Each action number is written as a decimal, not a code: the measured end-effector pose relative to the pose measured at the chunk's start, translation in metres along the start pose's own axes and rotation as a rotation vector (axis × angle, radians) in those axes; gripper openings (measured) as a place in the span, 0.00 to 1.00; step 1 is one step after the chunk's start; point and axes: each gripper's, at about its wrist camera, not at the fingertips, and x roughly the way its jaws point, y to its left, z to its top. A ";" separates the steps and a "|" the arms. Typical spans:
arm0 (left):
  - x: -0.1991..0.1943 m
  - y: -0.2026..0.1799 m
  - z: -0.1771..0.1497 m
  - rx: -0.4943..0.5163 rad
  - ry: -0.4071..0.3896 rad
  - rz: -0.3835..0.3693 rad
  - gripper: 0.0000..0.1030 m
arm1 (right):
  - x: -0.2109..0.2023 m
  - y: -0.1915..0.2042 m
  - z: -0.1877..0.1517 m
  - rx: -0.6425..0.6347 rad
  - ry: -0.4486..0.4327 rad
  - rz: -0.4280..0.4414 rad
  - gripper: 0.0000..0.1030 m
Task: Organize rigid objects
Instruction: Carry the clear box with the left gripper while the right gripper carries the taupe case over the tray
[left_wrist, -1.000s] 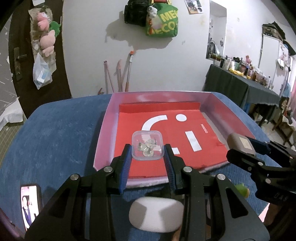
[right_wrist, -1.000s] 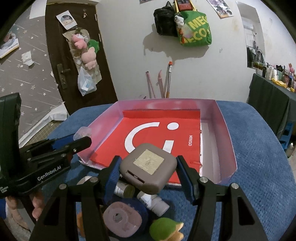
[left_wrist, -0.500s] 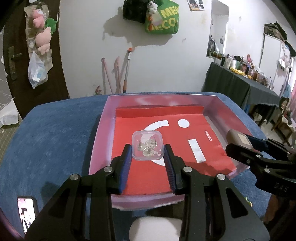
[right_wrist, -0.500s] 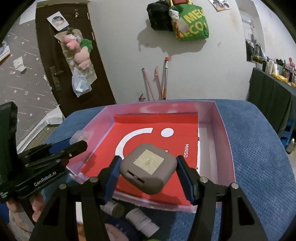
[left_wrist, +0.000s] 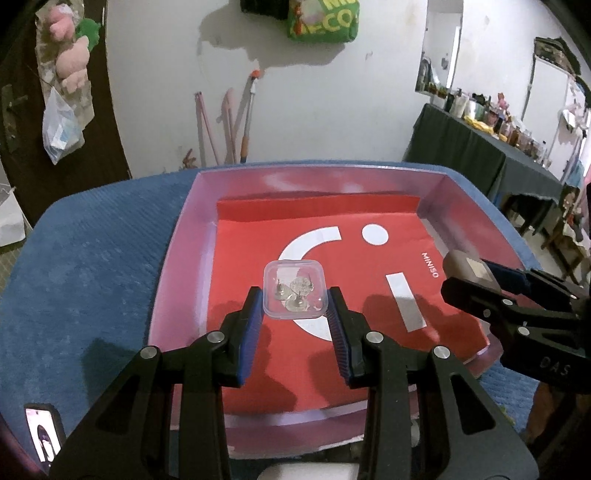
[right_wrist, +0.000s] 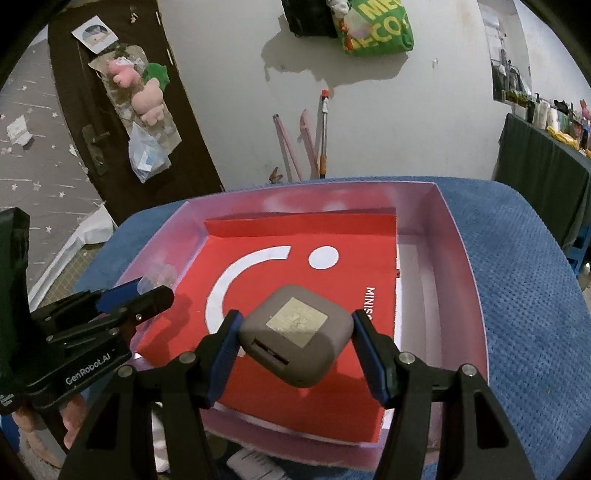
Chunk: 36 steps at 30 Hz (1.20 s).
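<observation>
Clear little box (left_wrist: 295, 291) in the left gripper (left_wrist: 294, 320) and grey case (right_wrist: 295, 339) in the right gripper (right_wrist: 295, 345), both squeezed tight, hang mid-frame over the pink tray (right_wrist: 460, 280), probably ready to set down.

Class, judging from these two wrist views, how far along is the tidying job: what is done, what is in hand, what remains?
Done: nothing rests yet in the pink tray on its red liner. In hand: the left gripper holds a clear box and the right gripper holds a grey case, both above the tray. Left: setting both down, then the items partly visible at the tray's near edge.
</observation>
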 end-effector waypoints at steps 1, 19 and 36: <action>0.003 0.000 0.000 -0.001 0.009 -0.002 0.32 | 0.002 0.000 0.001 -0.002 0.004 -0.003 0.61; 0.037 0.002 0.000 -0.011 0.107 0.000 0.32 | 0.041 -0.013 0.008 0.032 0.089 -0.039 0.61; 0.057 0.005 -0.002 0.000 0.205 0.014 0.32 | 0.063 -0.014 0.005 0.030 0.174 -0.063 0.61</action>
